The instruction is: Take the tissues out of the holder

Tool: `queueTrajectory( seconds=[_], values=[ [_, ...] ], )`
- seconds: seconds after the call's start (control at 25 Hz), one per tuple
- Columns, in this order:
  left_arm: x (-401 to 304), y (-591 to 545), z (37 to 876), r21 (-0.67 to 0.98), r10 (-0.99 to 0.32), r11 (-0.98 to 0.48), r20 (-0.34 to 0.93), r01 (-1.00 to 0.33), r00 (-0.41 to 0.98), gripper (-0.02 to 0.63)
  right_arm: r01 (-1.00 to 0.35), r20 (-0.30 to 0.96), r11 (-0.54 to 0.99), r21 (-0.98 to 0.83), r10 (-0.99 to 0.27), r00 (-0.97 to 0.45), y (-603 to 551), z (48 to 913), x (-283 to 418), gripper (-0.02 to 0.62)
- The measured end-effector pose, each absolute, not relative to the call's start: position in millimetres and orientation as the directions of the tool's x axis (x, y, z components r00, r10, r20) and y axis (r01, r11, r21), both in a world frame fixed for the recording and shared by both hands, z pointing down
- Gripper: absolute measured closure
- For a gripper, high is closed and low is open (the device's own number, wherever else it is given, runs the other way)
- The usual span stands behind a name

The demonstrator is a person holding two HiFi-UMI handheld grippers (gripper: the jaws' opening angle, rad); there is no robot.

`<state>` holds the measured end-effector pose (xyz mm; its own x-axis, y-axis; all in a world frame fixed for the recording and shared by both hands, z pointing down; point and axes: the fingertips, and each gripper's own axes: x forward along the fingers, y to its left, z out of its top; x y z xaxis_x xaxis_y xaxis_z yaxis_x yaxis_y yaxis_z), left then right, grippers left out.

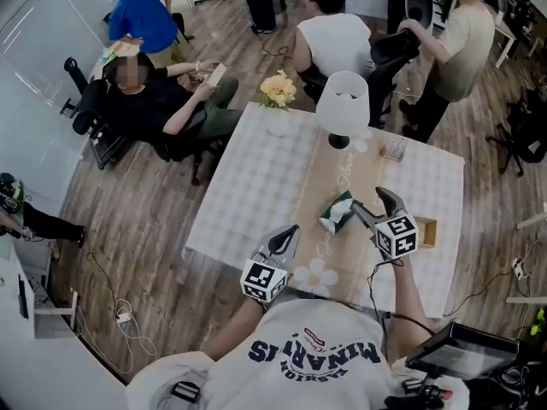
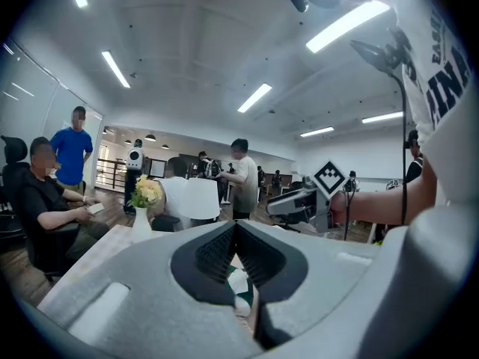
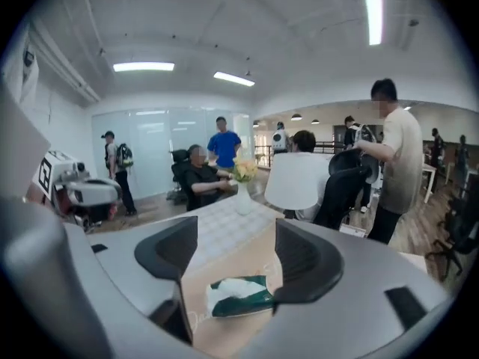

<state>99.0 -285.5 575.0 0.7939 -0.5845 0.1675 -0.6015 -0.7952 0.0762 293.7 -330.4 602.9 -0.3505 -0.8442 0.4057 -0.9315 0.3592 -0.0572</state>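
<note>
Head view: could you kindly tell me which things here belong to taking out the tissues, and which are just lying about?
For the job:
green tissue holder
white tissues in it
right claw, open, empty
left claw, shut

Just lying about:
white lamp
flower vase
small tan box

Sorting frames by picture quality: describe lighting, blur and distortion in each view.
Head view: even, soft room light, sharp, slight bend toward the edges. Left gripper view: strong fisheye, black corners, ceiling light strip glaring, left tongs close up and soft. Right gripper view: same fisheye bend, tissue pack slightly blurred beyond the right tongs.
</note>
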Motion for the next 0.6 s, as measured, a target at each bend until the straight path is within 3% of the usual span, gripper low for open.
queueTrajectory(
  seconds=[0.28,0.4,0.6],
  values=[
    [150,-281,517,0.078,-0.481,-0.871,0.067,-0.486,0.874,0.603,-0.978,0.21,0.2,-0.052,-0.955,-0.207,-265,507,327,0.388],
    [165,-274,508,0.066,-0.432,-0.899,0.024,-0.432,0.902,0.603,-0.989,0.145,0.147,-0.034,-0.978,-0.15,-239,497,329,0.484],
    [185,-258,486,0.046,-0.379,-0.924,0.001,-0.379,0.925,0.603,-0.993,0.078,0.114,0.013,-0.991,-0.112,-202,479,330,0.545]
  ],
)
